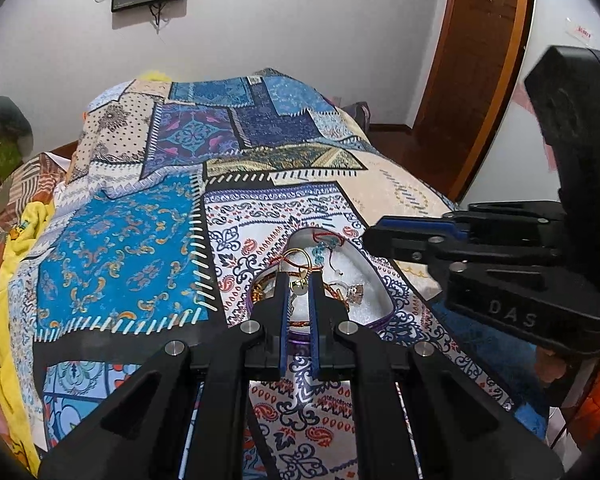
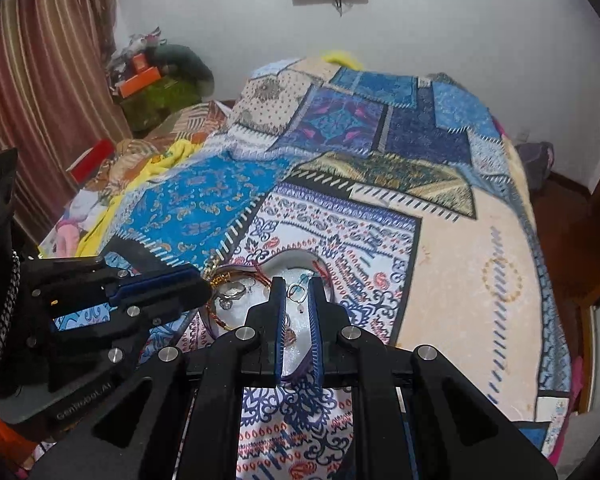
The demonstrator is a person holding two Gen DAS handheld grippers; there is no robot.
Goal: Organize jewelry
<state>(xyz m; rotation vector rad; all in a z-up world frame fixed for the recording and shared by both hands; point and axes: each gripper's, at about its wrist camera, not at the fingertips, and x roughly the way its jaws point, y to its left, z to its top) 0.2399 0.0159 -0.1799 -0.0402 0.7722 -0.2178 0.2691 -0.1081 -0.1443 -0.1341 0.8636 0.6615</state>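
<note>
Over the near part of the bed, the left gripper [image 1: 301, 286] points into a heart-shaped jewelry tray [image 1: 374, 276], its blue-padded fingers [image 1: 283, 320] narrowly apart with a small round pendant [image 1: 300, 289] between the tips; whether they pinch it I cannot tell. Just beside it, the right gripper [image 2: 298, 292] reaches into the same tray [image 2: 296, 260], its jaws a narrow gap apart around a small silver ring [image 2: 298, 293], grip unclear. Bangles [image 2: 224, 280], red thread and a clear-stoned ring [image 1: 356, 293] lie tangled on the white lining. The tray rests on the patchwork bedspread [image 1: 140, 240], near its front edge.
</note>
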